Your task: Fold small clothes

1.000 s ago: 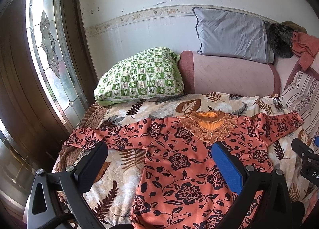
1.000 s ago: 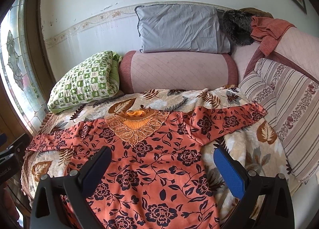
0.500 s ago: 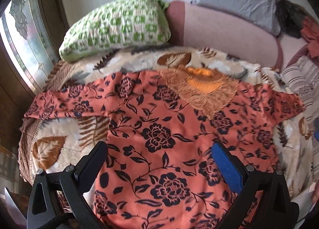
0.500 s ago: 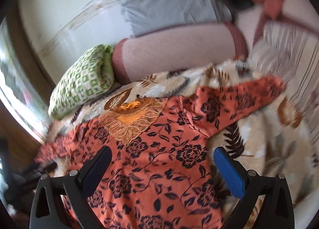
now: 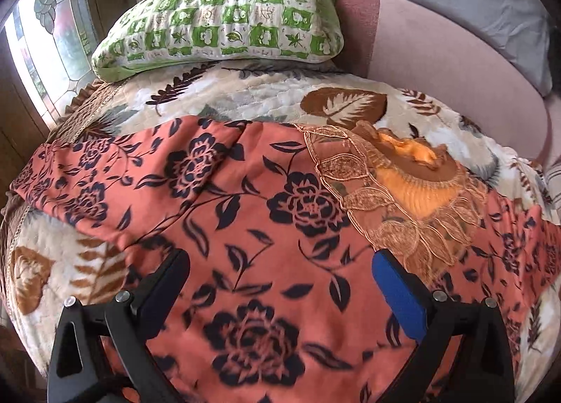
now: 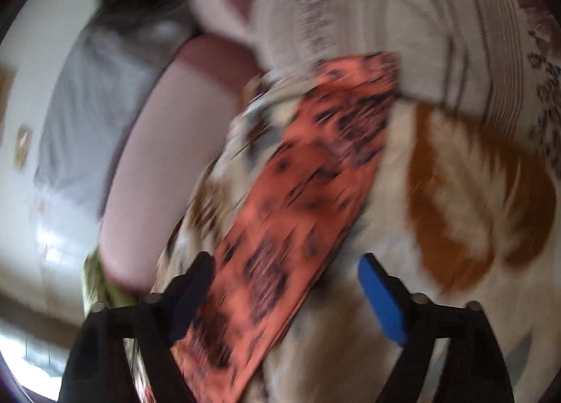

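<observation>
The orange floral blouse (image 5: 266, 227) lies spread flat on the bed's leaf-print blanket (image 5: 245, 94), front up, its embroidered gold collar (image 5: 396, 189) ahead and to the right of the left tool (image 5: 280, 284). One sleeve (image 5: 87, 185) stretches out ahead-left of that tool, toward the bed's edge by the stained-glass window (image 5: 45, 45). The left tool hangs above the blouse's chest with its jaws wide apart and nothing between the pads — only printed cloth shows in the gap, below them.

In the right wrist view, heavily blurred and rolled over, the other sleeve (image 6: 315, 171) runs away from the right tool (image 6: 284, 280) in a long diagonal band, its near part passing between the two fingers. The right tool's jaws have just been closing but stand parted, and the pads do not press the sleeve; whether they touch the cloth cannot be told through the blur.

Farther ahead of the left tool sit a green checked pillow (image 5: 224, 17), a pink bolster (image 5: 448, 63) and a grey pillow (image 5: 484, 0). Ahead-right of the right tool is a striped cushion (image 6: 403, 17).
</observation>
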Tool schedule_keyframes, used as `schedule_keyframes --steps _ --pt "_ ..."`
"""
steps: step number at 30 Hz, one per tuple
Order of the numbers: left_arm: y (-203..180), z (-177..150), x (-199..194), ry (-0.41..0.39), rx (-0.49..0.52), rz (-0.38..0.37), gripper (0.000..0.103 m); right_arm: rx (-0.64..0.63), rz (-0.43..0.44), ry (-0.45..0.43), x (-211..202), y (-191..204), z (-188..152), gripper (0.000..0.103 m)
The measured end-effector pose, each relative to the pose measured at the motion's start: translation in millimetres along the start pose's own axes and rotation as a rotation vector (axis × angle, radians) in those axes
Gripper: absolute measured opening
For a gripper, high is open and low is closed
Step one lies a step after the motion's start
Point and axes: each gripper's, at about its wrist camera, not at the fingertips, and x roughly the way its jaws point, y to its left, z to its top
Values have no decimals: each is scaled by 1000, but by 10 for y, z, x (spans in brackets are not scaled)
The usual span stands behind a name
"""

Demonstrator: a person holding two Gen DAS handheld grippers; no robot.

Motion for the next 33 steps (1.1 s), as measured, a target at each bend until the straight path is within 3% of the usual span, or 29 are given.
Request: schedule_keyframes --steps 7,8,11,12,15,19,22,26,30,33 --pt "-37 59 190 -17 24 44 103 127 -24 -47 435 -323 446 57" --pt "-40 57 199 -20 31 51 103 128 -20 -70 457 -326 494 51" --pt "-47 54 233 -17 49 52 103 129 -48 -90 552 -371 598 15" --pt "-48 53 239 -16 54 53 103 139 -47 -90 569 -384 615 8" --pt "-33 64 225 -20 54 49 103 108 33 -135 425 -227 579 7" --pt "51 84 107 -55 41 45 103 -40 141 -129 149 407 389 7" --pt "191 97 -4 -85 17 43 103 -152 233 -104 -70 1019 63 7" --pt "469 133 -147 -143 -24 86 103 -285 312 -34 -167 1822 -636 7" --pt "819 170 -242 -194 -76 152 103 -409 363 64 -105 2492 -1581 7" --pt "1044 180 -255 -203 -116 169 103 -454 389 146 7 2761 -2300 7"
